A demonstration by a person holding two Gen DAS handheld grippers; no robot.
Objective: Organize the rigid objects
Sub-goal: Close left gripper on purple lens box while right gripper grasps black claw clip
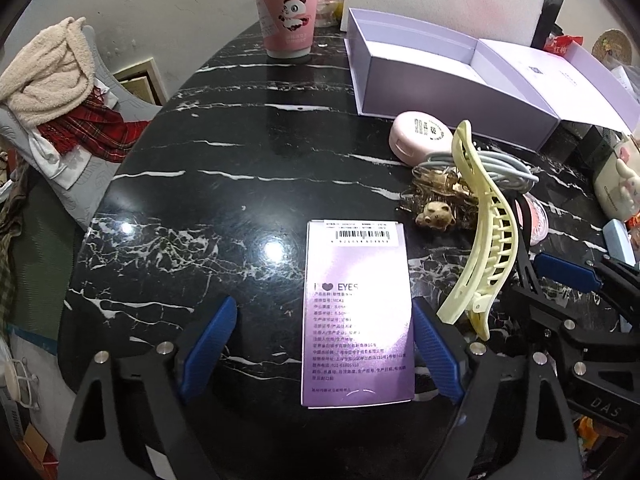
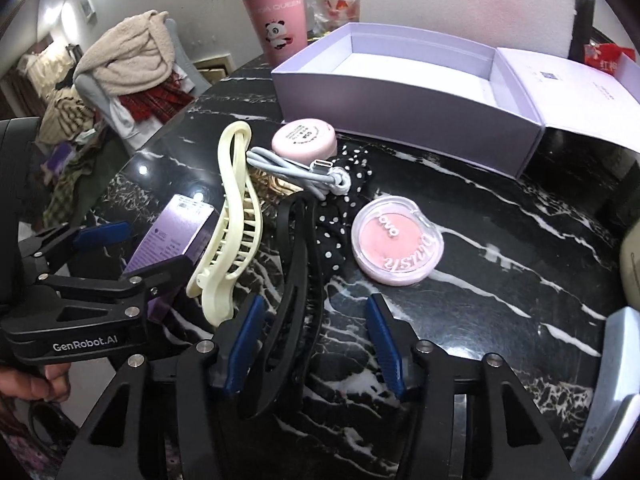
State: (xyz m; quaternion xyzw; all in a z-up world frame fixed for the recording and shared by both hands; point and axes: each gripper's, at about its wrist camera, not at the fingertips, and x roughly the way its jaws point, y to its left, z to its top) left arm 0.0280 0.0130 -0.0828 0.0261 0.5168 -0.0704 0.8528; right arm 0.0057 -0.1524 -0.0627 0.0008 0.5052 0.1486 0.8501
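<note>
A purple contact-lens box (image 1: 357, 312) lies flat on the black marble table (image 1: 224, 152), between the fingers of my open left gripper (image 1: 324, 350); it also shows in the right wrist view (image 2: 172, 236). A cream hair claw (image 1: 482, 236) (image 2: 234, 216) stands just right of it. My right gripper (image 2: 316, 346) is open, with a black hair claw (image 2: 294, 280) between its fingers, close to the left one. A round pink blush compact (image 2: 396, 240), a pink round case (image 2: 305, 138) (image 1: 420, 134) and a grey cable (image 2: 296, 168) lie ahead. The open lilac box (image 2: 404, 92) (image 1: 448, 76) is behind them.
A pink panda cup (image 1: 286, 8) (image 2: 276, 12) stands at the table's far edge. A small bear charm (image 1: 436, 214) with gold clips lies by the cable. A chair with clothes (image 1: 60, 92) stands left of the table. A polka-dot scrunchie (image 2: 344, 208) lies under the black claw.
</note>
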